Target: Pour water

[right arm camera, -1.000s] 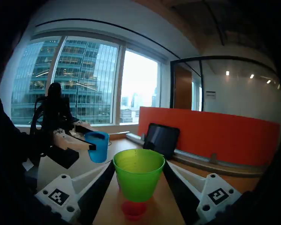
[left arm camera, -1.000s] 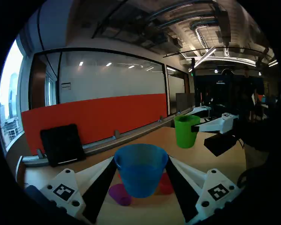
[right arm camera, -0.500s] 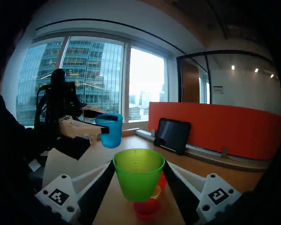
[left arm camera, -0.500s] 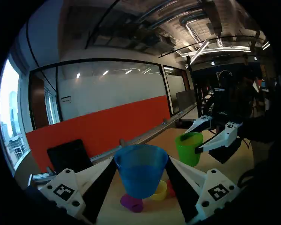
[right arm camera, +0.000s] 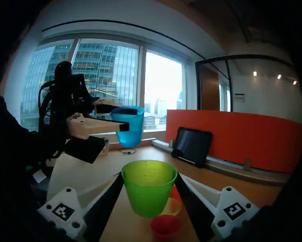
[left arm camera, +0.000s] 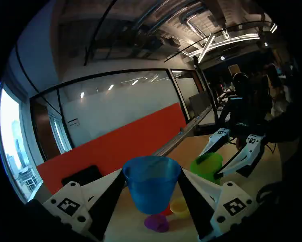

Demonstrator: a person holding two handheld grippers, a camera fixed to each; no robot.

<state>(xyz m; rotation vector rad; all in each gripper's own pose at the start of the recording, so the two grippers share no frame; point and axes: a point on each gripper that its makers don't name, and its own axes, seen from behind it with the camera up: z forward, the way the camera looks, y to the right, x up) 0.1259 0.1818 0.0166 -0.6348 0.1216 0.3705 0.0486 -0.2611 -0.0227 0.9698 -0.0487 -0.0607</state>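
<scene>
Over table point(right arm camera: 86, 169), left gripper point(left arm camera: 151, 173) grips cup point(left arm camera: 151, 191) (blue).

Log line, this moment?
left gripper: shut on blue cup | right gripper: shut on green cup | cups apart | pour not begun

Left gripper view: close behind the blue cup point(left arm camera: 151, 183), facing the orange wall point(left arm camera: 122, 145). Right gripper view: close behind the green cup point(right arm camera: 149, 186), facing the windows point(right arm camera: 90, 88). Shared: both cups, table point(right arm camera: 110, 161), wall.

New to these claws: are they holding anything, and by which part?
The left gripper clamps the blue cup by its sides; the right gripper clamps the green cup likewise.
</scene>
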